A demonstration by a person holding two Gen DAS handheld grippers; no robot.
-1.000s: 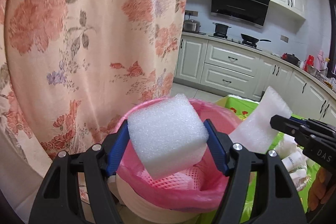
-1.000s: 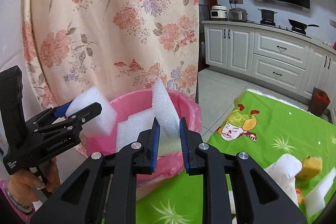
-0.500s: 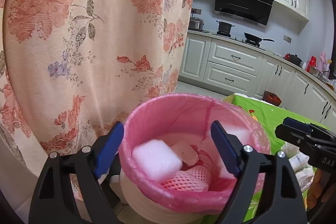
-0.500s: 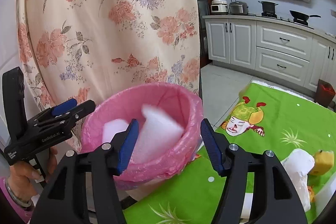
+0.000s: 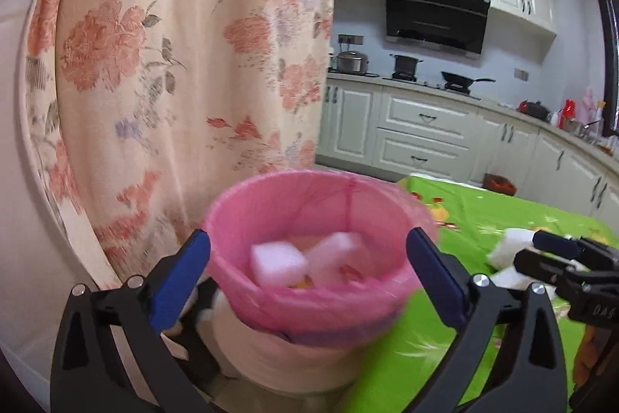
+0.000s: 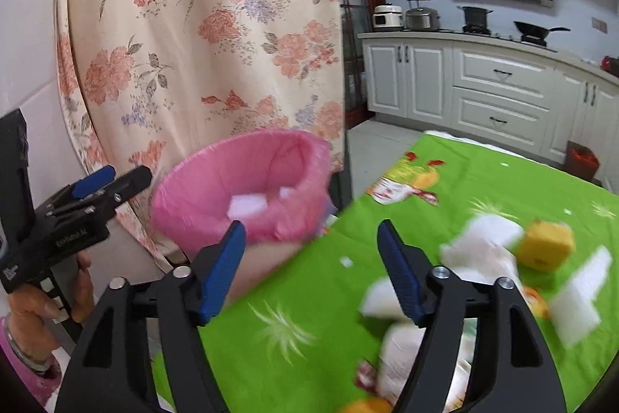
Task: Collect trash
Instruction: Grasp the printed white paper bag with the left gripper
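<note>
White foam blocks (image 5: 276, 264) lie in pink-lined bin (image 5: 309, 304); more foam scraps (image 6: 483, 239) on green cloth.

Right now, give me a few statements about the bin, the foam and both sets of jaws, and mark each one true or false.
1. The left gripper grips a foam block. False: its jaws are open and empty.
2. White foam pieces lie inside the pink-lined bin. True.
3. The right gripper has its jaws open. True.
4. The green tablecloth holds no trash. False: white foam and a yellow block lie on it.
</note>
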